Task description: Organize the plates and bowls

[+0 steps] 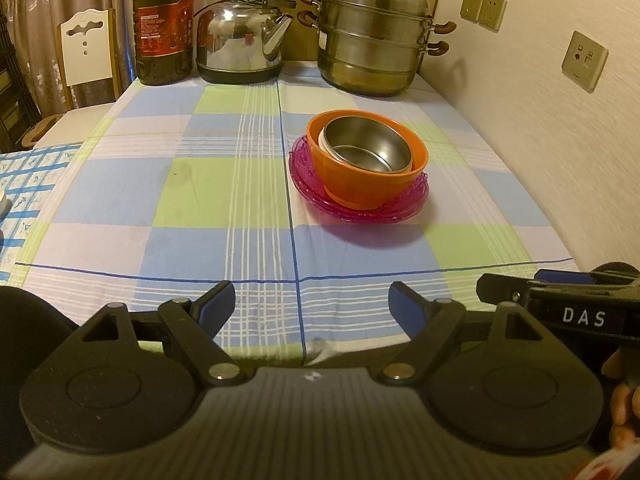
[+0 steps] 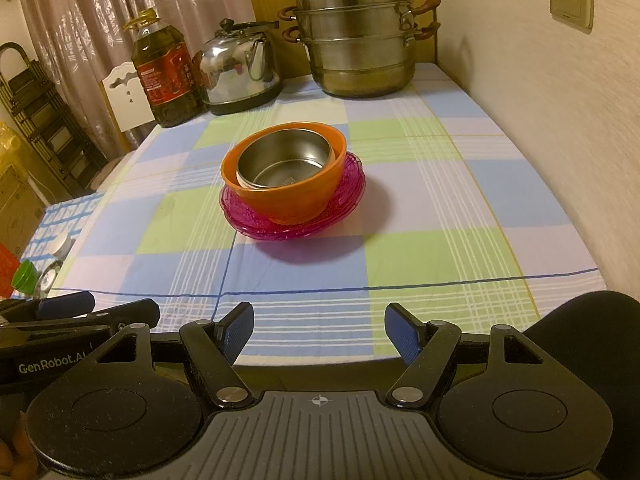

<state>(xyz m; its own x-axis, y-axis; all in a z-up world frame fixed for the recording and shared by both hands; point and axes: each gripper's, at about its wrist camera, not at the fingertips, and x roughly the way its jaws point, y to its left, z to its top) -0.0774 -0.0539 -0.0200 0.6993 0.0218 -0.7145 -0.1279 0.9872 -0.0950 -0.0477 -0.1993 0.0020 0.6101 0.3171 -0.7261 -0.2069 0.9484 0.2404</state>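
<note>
Left gripper [image 1: 312, 306]: we see our fingers [image 1: 218, 304] spread wide with nothing between them, held low over the near edge of the table [image 1: 208, 200].
Right gripper [image 2: 319, 330]: our fingers [image 2: 402, 332] are likewise wide apart and hold nothing, over the same near edge; in the left wrist view this gripper shows just to the right of the left fingers.
Stack: ahead of both pairs of fingers and well apart from them; from the left gripper it lies ahead and a little to the right, from the right gripper ahead and a little to the left.
Pink plates [image 1: 360, 204] [image 2: 292, 224]: translucent, lying flat on the checked cloth at the bottom of the stack; we cannot tell how many there are.
Orange bowl [image 1: 366, 178] [image 2: 280, 200]: upright on the pink plates.
Steel bowl [image 1: 366, 146] [image 2: 286, 160]: nested inside the orange bowl, slightly tilted, with a white rim showing at its left side.
Steamer pot [image 1: 372, 36] [image 2: 356, 44]: far beyond the fingers at the back of the table, near the wall, lid on.
Kettle [image 1: 240, 36] [image 2: 236, 68]: at the back, left of the steamer pot.
Oil bottle [image 1: 162, 28] [image 2: 166, 76]: at the back, just left of the kettle.
Chair [image 1: 86, 48]: white back, beyond the table's left edge.
</note>
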